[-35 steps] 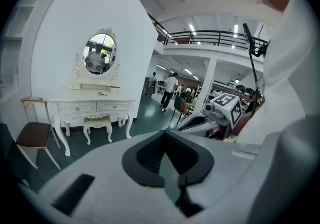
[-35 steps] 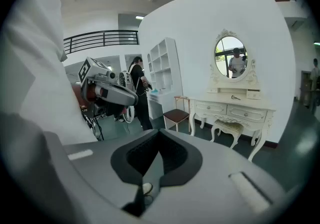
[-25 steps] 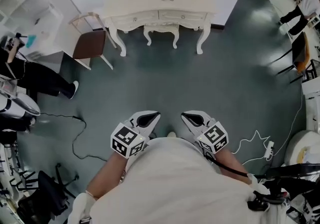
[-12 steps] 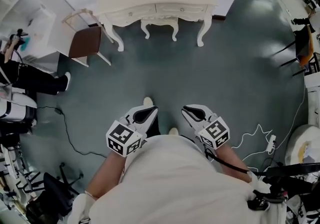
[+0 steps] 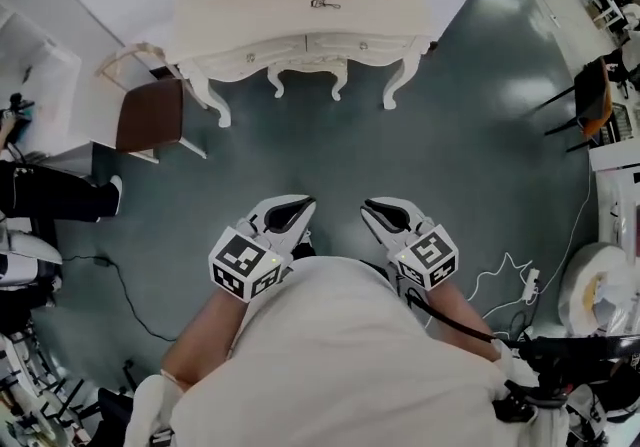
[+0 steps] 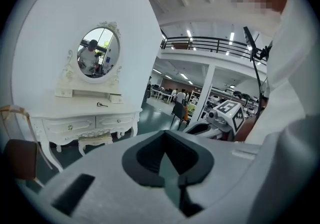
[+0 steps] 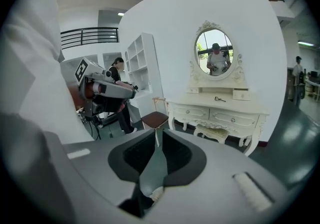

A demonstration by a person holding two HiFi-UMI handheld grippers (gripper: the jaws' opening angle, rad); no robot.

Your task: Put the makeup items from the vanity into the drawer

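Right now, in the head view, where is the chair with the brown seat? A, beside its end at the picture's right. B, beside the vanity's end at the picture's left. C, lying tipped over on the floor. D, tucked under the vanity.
B: the chair stands upright by the vanity, next to its leg at the picture's left, not under it.

Left gripper (image 6: 164,134), grey plastic with dark pads, fills 6 o'clock; its jaws meet at the tips with nothing between them. At 9 o'clock stands a cream carved wooden vanity table (image 6: 87,123), with an oval mirror (image 6: 99,52) at 10 o'clock and a small dark item (image 6: 101,104) on its top. A brown-seated chair (image 6: 17,158) sits at 8 o'clock, and a person's white sleeve (image 6: 300,67) occupies 3 o'clock.
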